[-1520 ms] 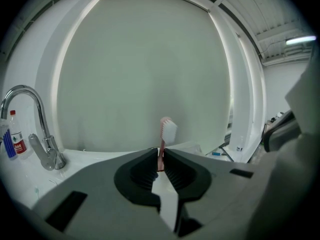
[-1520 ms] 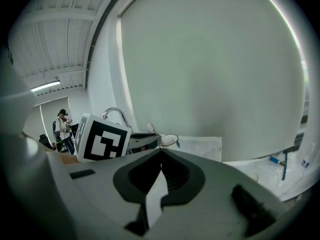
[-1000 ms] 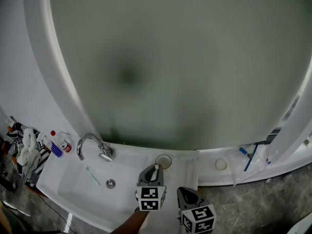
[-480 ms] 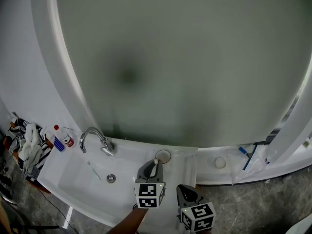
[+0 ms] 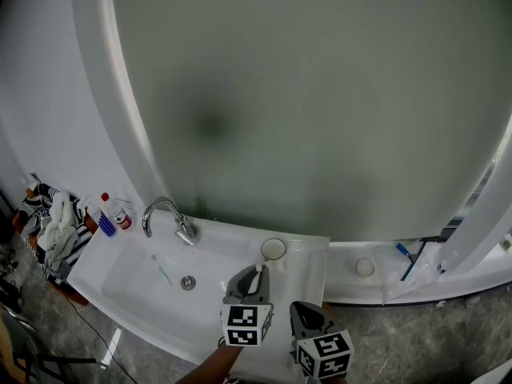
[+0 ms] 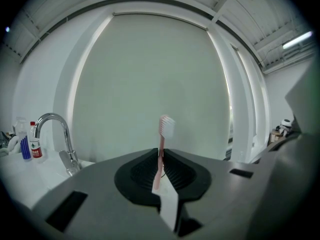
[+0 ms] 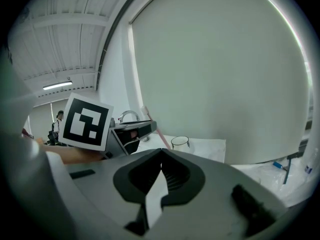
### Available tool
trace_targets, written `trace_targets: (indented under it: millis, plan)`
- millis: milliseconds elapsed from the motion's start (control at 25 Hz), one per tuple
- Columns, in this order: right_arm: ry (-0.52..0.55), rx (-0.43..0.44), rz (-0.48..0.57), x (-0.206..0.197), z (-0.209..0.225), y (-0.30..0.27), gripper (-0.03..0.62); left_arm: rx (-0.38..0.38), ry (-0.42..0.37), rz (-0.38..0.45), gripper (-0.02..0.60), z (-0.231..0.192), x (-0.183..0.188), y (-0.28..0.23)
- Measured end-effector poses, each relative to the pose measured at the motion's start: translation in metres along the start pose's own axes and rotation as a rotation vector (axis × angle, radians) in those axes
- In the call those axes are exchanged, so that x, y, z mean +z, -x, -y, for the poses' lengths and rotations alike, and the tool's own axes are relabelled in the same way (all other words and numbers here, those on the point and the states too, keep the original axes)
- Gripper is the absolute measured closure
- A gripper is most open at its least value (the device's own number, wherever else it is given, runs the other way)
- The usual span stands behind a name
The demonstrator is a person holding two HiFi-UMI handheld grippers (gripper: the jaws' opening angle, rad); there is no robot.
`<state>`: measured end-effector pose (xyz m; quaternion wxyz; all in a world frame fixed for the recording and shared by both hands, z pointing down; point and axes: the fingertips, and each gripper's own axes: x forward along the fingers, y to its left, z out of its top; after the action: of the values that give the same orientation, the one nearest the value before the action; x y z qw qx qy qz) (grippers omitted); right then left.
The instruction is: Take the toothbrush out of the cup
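A pink toothbrush (image 6: 161, 149) with white bristles stands upright between the jaws of my left gripper (image 6: 161, 158), which is shut on its handle. In the head view the left gripper (image 5: 255, 273) hovers just in front of the empty clear cup (image 5: 273, 249) on the white counter, with the brush clear of the cup. My right gripper (image 5: 306, 317) sits lower and to the right, jaws shut with nothing between them (image 7: 161, 153). The right gripper view shows the cup (image 7: 180, 142) and the toothbrush (image 7: 150, 120) sticking up from the left gripper.
A chrome faucet (image 5: 164, 214) curves over the white basin (image 5: 128, 278), where a thin stick (image 5: 162, 270) lies near the drain (image 5: 188, 282). Small bottles (image 5: 116, 212) and a cloth (image 5: 52, 232) sit at the left. A large oval panel (image 5: 320, 94) rises behind.
The left gripper has drawn back and up from the cup with the toothbrush, so the gap to the cup's rim has grown. The right gripper has kept its place beside it.
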<state>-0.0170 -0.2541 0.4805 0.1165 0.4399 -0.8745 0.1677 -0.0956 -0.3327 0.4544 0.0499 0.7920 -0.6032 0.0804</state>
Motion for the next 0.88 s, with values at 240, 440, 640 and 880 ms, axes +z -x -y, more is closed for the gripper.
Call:
trace_targets:
  millis: [240,440,640,880]
  plan:
    - [0.009,0.027,0.001,-0.006,-0.008,0.008,0.583,0.008,0.009,-0.008,0.54,0.006,-0.005,0.021]
    - [0.011,0.044,0.001,-0.009,-0.011,0.016,0.583,0.012,0.011,-0.021,0.54,0.017,-0.011,0.038]
    - [0.016,0.062,0.001,-0.013,-0.017,0.025,0.583,0.014,0.011,-0.029,0.541,0.029,-0.017,0.057]
    - [0.029,0.078,0.002,-0.017,-0.022,0.035,0.583,0.009,0.012,-0.034,0.541,0.044,-0.018,0.078]
